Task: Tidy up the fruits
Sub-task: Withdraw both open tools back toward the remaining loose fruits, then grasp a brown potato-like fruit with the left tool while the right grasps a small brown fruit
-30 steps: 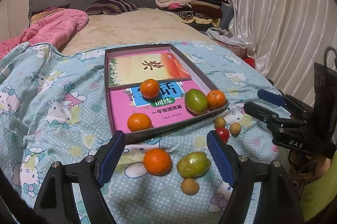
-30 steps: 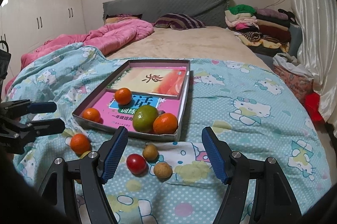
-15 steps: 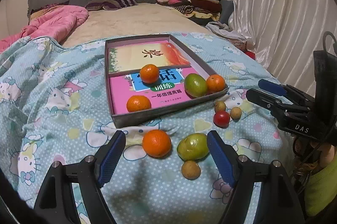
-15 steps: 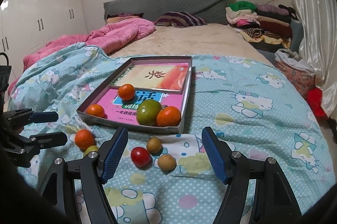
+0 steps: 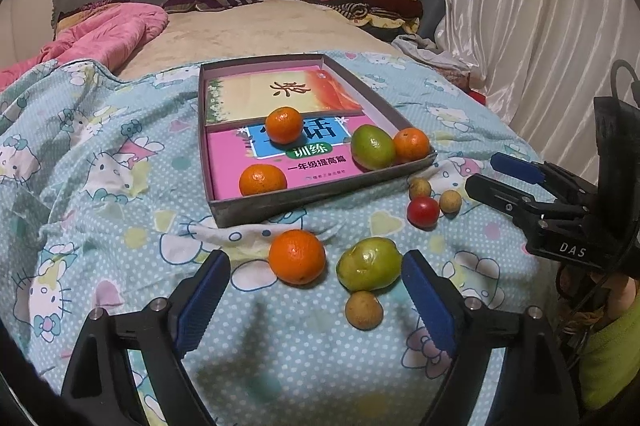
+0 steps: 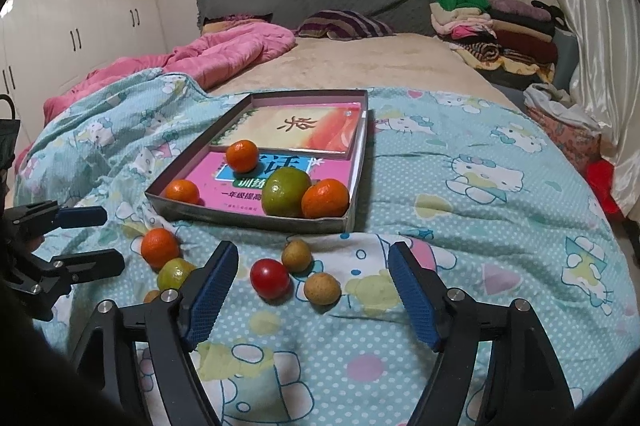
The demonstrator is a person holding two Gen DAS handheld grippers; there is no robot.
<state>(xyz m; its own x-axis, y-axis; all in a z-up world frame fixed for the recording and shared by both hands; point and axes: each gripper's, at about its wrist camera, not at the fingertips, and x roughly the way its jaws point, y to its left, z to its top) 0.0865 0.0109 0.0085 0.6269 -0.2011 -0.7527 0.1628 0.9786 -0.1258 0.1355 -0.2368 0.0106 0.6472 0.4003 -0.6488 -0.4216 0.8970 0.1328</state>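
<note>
A shallow grey box (image 5: 316,195) lies on the bed and holds books, three oranges (image 5: 284,125) and a green fruit (image 5: 372,147); it also shows in the right wrist view (image 6: 256,220). On the quilt in front of it lie an orange (image 5: 297,256), a green fruit (image 5: 369,264), a brown longan (image 5: 364,309), a red tomato (image 6: 270,278) and two more longans (image 6: 322,288). My left gripper (image 5: 316,280) is open just before the loose orange and green fruit. My right gripper (image 6: 310,278) is open around the tomato and longans, above them.
The quilt (image 6: 460,226) covers the near bed, with a pink blanket (image 6: 224,53) behind on the left, folded clothes (image 6: 500,25) at the back right and a curtain (image 5: 540,25) on the right. The bed's edge drops off to the right.
Both grippers have drawn back and up a little, so the box and loose fruit sit higher in each view. Both stay open. No fruit has moved.
</note>
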